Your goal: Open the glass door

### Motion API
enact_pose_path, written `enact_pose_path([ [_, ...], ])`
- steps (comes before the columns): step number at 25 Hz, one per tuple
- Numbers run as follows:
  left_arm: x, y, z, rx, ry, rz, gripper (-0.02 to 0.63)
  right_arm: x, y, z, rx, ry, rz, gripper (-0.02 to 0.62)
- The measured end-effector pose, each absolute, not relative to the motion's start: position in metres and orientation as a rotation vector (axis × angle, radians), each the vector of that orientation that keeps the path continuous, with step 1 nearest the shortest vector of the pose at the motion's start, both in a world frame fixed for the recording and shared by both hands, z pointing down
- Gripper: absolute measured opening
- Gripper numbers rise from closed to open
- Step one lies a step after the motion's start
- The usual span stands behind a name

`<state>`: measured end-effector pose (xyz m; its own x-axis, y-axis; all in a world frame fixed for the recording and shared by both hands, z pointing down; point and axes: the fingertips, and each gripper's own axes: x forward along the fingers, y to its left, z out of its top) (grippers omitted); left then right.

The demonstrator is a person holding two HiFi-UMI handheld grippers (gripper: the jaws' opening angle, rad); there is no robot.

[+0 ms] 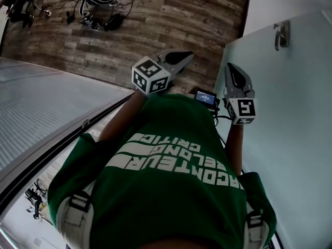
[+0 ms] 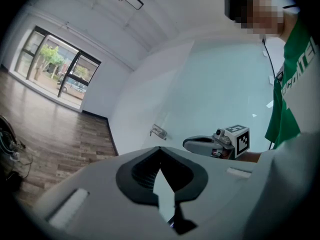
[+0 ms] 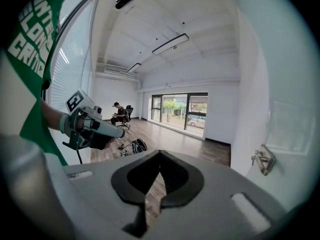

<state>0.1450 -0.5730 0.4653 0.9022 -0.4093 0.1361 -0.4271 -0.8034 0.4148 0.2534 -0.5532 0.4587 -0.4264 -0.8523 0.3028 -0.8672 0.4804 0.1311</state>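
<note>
The tongs, left (image 1: 182, 57) and right (image 1: 232, 71), were both drawn together on nothing, held out ahead of the body on bent forearms and pointing at the far floor. The glass door (image 1: 295, 118) stood just to our right, its small metal handle (image 1: 281, 35) farther off and untouched. We judged that closed tongs could glance off that handle, or shove the pane.

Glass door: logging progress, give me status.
Left tongs shut, empty. Right tongs shut, empty, short of the handle. Glass door handle not yet gripped. Nothing between.
</note>
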Motion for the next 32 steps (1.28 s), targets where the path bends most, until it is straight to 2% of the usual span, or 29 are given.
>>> enact_pose_path([
  [12,0.213,-0.522,0.472,2.596,-0.638,0.071,0.015,0.311,-0.526,0.456,1.438,-2.489,0.118,-0.008],
  [18,0.233,-0.494,0.475,2.562,-0.672,0.016,0.015,0.318,-0.509,0.464,1.381,-2.53,0.162,-0.008],
  [23,0.214,-0.475,0.469,2.58,-0.663,-0.013,0.015,0.296,-0.49,0.464,1.353,-2.526,0.153,-0.007],
  [32,0.131,-0.444,0.464,2.603,-0.605,-0.014,0.015,0.223,-0.45,0.467,1.433,-2.503,0.196,-0.008],
])
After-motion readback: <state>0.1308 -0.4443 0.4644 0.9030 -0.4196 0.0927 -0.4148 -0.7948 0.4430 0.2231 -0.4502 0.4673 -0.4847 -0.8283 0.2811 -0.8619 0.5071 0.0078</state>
